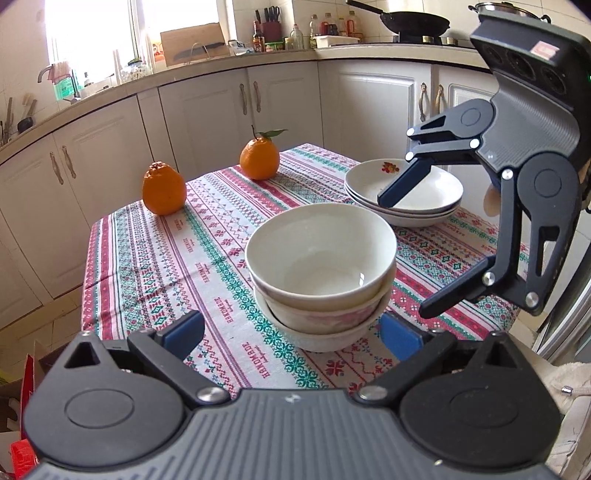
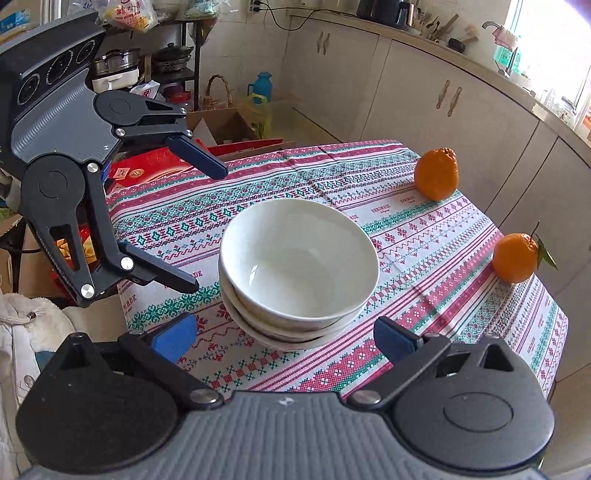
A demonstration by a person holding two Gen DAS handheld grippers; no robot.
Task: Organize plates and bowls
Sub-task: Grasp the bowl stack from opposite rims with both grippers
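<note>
We find three bowls (image 1: 320,273) nested mid-surface (image 1: 147,266) and the plates (image 1: 404,192) stacked just beyond, both claws, left (image 1: 291,332) and right (image 2: 284,338), wide and empty; stacking appears finished, so next likely withdrawal.

Setting: home kitchen. Evidence: cream cabinets (image 1: 207,122) under an L-shaped counter (image 1: 184,66), wok (image 1: 413,20) on stove, sauce bottles (image 1: 258,37), knife block (image 1: 271,24), tap (image 1: 46,72) by window, table with patterned cloth (image 1: 166,258).
</note>
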